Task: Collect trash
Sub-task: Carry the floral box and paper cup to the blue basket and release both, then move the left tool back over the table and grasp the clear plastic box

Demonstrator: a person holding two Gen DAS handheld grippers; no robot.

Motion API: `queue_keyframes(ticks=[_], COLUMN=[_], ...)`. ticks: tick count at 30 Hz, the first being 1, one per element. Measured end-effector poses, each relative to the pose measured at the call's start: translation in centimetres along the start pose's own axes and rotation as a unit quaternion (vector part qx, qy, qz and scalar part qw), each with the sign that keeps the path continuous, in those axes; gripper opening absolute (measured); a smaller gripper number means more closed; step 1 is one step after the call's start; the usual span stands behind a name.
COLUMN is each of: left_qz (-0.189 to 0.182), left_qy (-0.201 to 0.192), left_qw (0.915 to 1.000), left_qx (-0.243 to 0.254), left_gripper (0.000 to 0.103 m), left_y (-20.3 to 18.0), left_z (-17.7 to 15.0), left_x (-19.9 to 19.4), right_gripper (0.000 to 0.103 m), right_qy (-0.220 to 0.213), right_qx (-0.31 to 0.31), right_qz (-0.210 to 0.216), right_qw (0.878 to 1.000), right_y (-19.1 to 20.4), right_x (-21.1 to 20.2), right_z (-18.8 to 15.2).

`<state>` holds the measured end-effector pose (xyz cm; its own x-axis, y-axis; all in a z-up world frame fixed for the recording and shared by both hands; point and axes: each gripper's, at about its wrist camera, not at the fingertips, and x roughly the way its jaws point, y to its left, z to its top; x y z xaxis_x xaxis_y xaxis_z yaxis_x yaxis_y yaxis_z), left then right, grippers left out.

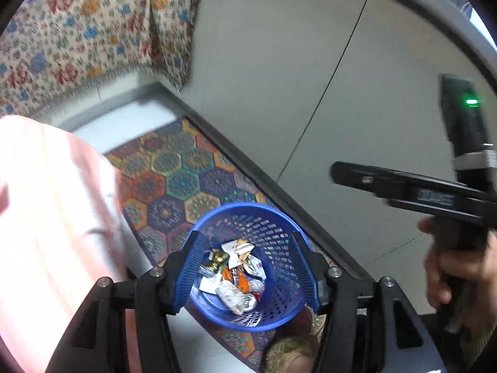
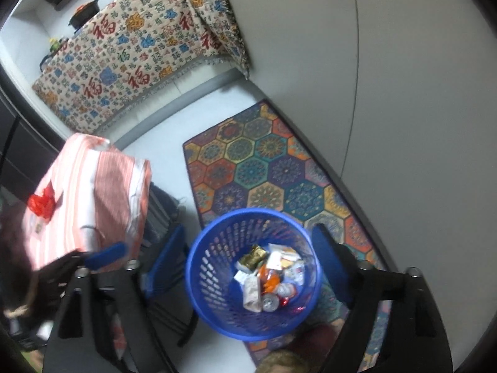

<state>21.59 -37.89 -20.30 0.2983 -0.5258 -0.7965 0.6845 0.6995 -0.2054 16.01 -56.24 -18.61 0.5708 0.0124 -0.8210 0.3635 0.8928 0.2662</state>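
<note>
Blue basket (image 2: 217,320) below parted right fingers (image 2: 326,258), untouched.

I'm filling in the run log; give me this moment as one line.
left gripper: open, empty | right gripper: open, empty | both above blue basket | trash in basket | red wrapper on striped cloth

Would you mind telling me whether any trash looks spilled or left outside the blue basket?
Nothing is spilled: the wrappers and cans lie inside the blue basket. One red scrap remains on the striped cloth to its left.
</note>
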Motion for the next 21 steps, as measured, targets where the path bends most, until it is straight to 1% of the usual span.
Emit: queue_keyframes(ticks=[1, 3, 5, 8, 10, 11, 13, 15, 17, 19, 21], left_qz=[0.009, 0.025, 0.052, 0.091, 0.115, 0.134, 0.158, 0.182, 0.209, 0.227, 0.233], left_qy=[-0.01, -0.027, -0.042, -0.05, -0.048, -0.045, -0.041, -0.042, -0.047, -0.047, -0.045], left_qw=[0.9999, 0.9993, 0.9978, 0.9946, 0.9921, 0.9897, 0.9855, 0.9792, 0.9709, 0.9633, 0.9584], left_qx=[0.002, 0.005, 0.006, -0.005, -0.015, -0.025, -0.048, -0.08, -0.108, -0.135, -0.158], left_gripper=[0.058, 0.065, 0.066, 0.066, 0.066, 0.066, 0.066, 0.066, 0.066, 0.066, 0.066], left_y=[0.4, 1.4, 3.0, 6.0, 7.9, 9.4, 12.0, 15.0, 17.6, 19.8, 21.7], left_z=[-0.4, -1.3, -2.5, -4.9, -6.5, -7.5, -9.2, -10.9, -12.4, -13.6, -14.5], left_x=[-1.5, -4.0, -6.5, -9.7, -11.1, -11.9, -13.1, -14.6, -16.2, -17.4, -18.3], right_gripper=[0.088, 0.088, 0.09, 0.093, 0.095, 0.096, 0.096, 0.097, 0.099, 0.099, 0.099], right_qy=[-0.005, -0.018, -0.038, -0.071, -0.089, -0.095, -0.1, -0.094, -0.075, -0.044, -0.017], right_qx=[-0.01, -0.029, -0.053, -0.092, -0.118, -0.132, -0.158, -0.182, -0.204, -0.24, -0.291], right_qz=[-0.005, -0.014, -0.016, -0.011, 0.003, 0.015, 0.04, 0.069, 0.1, 0.114, 0.117], right_qw=[1.0, 0.999, 0.998, 0.993, 0.989, 0.987, 0.981, 0.976, 0.971, 0.963, 0.95], right_y=[0.6, 1.8, 3.5, 6.9, 9.7, 11.3, 14.5, 17.9, 21.7, 25.7, 29.6], right_x=[-0.2, -0.6, -1.3, -2.5, -3.1, -3.3, -3.4, -3.1, -2.5, -1.3, 0.0], right_z=[0.0, 0.0, -0.2, -0.8, -1.6, -2.0, -2.9, -3.9, -5.4, -7.4, -9.8])
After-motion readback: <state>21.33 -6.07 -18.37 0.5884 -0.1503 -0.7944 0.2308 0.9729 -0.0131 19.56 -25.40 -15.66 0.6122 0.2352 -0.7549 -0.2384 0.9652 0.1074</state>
